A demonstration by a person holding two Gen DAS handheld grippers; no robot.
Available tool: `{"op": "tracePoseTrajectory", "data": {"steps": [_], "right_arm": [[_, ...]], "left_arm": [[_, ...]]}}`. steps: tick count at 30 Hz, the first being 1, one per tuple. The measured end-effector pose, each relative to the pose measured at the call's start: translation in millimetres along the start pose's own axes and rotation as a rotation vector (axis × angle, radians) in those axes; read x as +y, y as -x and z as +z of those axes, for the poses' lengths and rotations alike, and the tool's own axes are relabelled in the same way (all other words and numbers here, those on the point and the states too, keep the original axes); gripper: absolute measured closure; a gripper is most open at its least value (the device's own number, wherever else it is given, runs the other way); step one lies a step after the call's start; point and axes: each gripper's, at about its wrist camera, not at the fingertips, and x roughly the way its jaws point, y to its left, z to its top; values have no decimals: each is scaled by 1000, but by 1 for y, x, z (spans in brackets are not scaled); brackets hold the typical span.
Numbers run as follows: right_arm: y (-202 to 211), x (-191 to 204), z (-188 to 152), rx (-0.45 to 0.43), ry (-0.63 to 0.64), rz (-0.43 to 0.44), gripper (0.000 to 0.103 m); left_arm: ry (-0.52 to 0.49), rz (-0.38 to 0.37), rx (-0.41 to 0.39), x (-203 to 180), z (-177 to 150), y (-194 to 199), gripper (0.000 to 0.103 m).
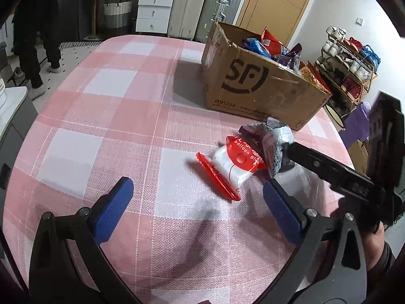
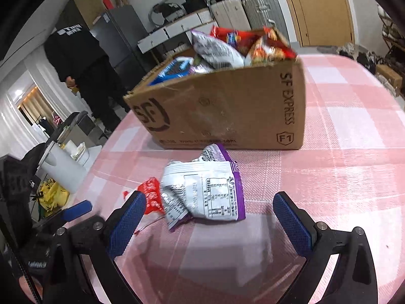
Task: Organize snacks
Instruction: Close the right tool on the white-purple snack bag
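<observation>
Purple-white snack packet [image 2: 206,190] between open right gripper [image 2: 210,210] fingers

Silver-purple packet [image 2: 210,190] before gaping claw [image 2: 212,217]

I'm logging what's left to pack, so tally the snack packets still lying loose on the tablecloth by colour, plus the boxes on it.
Red-and-white packet: 1
Silver-and-purple packet: 1
Cardboard box, already holding snacks: 1
Total: 3 things, 2 of them loose packets. The packets inside the box overlap too much to count.
</observation>
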Motion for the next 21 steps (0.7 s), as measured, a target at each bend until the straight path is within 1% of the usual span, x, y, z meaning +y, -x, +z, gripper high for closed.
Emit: {"op": "tracePoseTrajectory", "data": {"steps": [3,7,11,14,15,16,18,19,21], "right_arm": [[-14,0,6,23,-10,-3,1],[-28,5,16,26,5,4,1],[-38,10,23,23,18,-11,1],[-41,17,20,23,49,-36,2],[-43,20,18,24,67,-51,4],[-44,23,18,26,87,-66,9],[-45,25,16,23,96,-36,21],[-45,26,15,27,99,-19,30],[-45,30,14,24,113,-16,32]], "left_arm": [[9,-3,6,3,-2,-2,1],[20,-7,14,5,-3,-5,1],[23,-7,18,7,-5,-5,1],[26,-4,20,8,-6,-5,1],[27,-3,21,9,-6,-4,1],[29,-4,22,10,-7,-4,1],[29,-1,28,10,-7,-6,1],[28,2,32,10,-7,-5,1],[27,1,29,10,-7,-4,1]]}}
